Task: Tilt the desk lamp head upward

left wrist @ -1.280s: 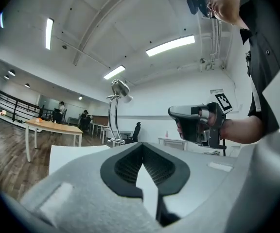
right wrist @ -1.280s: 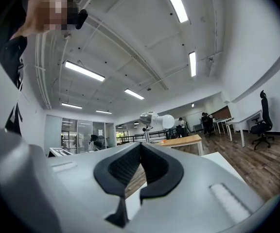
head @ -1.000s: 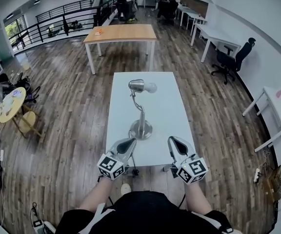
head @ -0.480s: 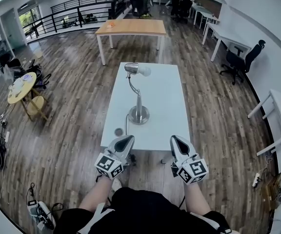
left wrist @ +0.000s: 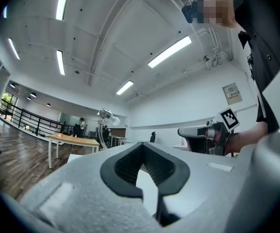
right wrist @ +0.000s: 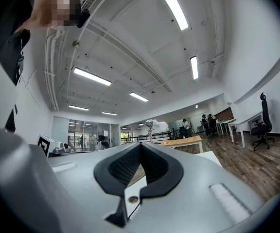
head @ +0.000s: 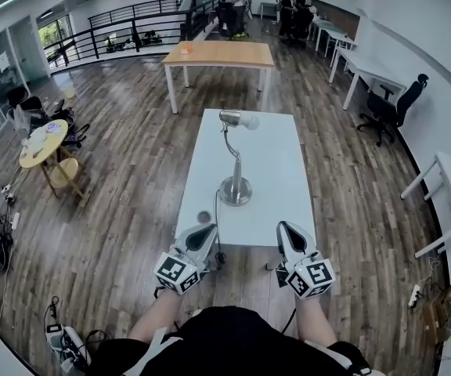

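- Left tool (head: 201, 236): jaws closed tight, nothing between them. It hangs in the air just off the near edge of the desk (head: 276, 171).
- Right tool (head: 290, 238): same, jaws together, empty, just off the near edge on the right side.
- Desk lamp (head: 236, 159) stands about mid-desk, well apart from both tools. Its round base (head: 235, 192) is nearer me and its head (head: 229, 118) is at the far end of the stem (head: 234, 151).
- The head lies roughly level, with the white bulb (head: 248, 121) poking out to the right. I can't call from this whether that is tilted or not.
- A cord (head: 215, 218) runs from the base toward the near edge.
- Handling guess: the base looks like heavy metal and probably stays put. The stem looks like a bendy gooseneck, stiff enough to spring back some.
- The head is shiny metal, so likely slick under the pads.
- The bulb is fragile, so I'd keep off it.
- Grip spot: the metal shell of the head behind the bulb, pinched across its width. My other tool could steady the stem low down or press on the base if it rocks.
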`<move>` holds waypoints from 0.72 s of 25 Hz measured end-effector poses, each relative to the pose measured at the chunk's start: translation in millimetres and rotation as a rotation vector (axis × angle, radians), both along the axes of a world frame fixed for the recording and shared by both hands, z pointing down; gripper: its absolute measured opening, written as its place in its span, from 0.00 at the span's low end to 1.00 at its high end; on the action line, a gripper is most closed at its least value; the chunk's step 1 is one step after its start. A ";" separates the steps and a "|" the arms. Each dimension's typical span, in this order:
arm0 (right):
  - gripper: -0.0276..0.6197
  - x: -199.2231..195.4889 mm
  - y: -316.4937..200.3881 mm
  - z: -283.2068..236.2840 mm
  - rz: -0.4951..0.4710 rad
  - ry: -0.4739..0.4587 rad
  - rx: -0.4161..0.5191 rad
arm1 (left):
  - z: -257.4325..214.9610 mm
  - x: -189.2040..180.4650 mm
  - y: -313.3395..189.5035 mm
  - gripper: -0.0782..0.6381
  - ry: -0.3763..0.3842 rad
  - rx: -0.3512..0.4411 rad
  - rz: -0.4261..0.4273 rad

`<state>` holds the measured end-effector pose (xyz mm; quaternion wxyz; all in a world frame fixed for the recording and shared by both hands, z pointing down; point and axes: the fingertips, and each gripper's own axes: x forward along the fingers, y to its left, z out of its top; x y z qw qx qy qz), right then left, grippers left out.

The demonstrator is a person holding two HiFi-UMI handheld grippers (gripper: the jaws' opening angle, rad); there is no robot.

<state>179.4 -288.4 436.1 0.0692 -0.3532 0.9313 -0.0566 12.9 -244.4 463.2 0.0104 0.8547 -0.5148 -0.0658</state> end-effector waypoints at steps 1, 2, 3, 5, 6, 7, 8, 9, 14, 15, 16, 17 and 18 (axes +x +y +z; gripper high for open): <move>0.05 -5.3 2.1 -0.5 0.000 -0.001 0.001 | -0.2 -5.7 2.7 0.11 -0.001 0.001 -0.001; 0.05 -10.0 4.2 -1.1 0.000 -0.001 0.004 | -0.1 -10.8 5.2 0.11 -0.001 0.001 -0.001; 0.05 -14.1 5.9 -1.2 -0.001 0.002 0.007 | 0.2 -15.1 7.2 0.11 0.000 0.001 -0.001; 0.05 -20.6 7.1 -0.9 -0.002 0.014 0.011 | 0.3 -23.0 9.1 0.11 0.001 0.000 -0.003; 0.05 -23.3 7.8 -1.2 -0.001 0.018 0.012 | -0.2 -26.7 9.8 0.11 0.005 -0.001 -0.004; 0.05 -25.8 9.3 -1.7 0.002 0.020 0.012 | -0.9 -30.2 11.0 0.11 0.009 0.000 -0.003; 0.05 -28.3 11.4 -2.0 0.004 0.022 0.014 | -1.7 -33.2 12.6 0.11 0.011 0.001 -0.001; 0.05 -30.5 13.6 -1.9 0.007 0.024 0.015 | -2.2 -35.9 14.1 0.11 0.011 0.003 0.002; 0.05 -34.4 19.4 1.1 0.017 0.038 0.012 | -3.3 -39.2 17.0 0.11 0.014 0.012 0.016; 0.05 -34.8 19.8 1.6 0.016 0.041 0.011 | -3.9 -38.6 17.1 0.11 0.017 0.013 0.018; 0.05 -35.3 20.0 2.0 0.016 0.044 0.009 | -4.4 -38.2 17.0 0.11 0.020 0.014 0.020; 0.05 -36.0 20.0 2.4 0.015 0.046 0.007 | -4.9 -37.9 16.8 0.11 0.023 0.015 0.022; 0.05 -36.7 20.0 2.7 0.015 0.049 0.006 | -5.3 -37.8 16.6 0.11 0.027 0.015 0.025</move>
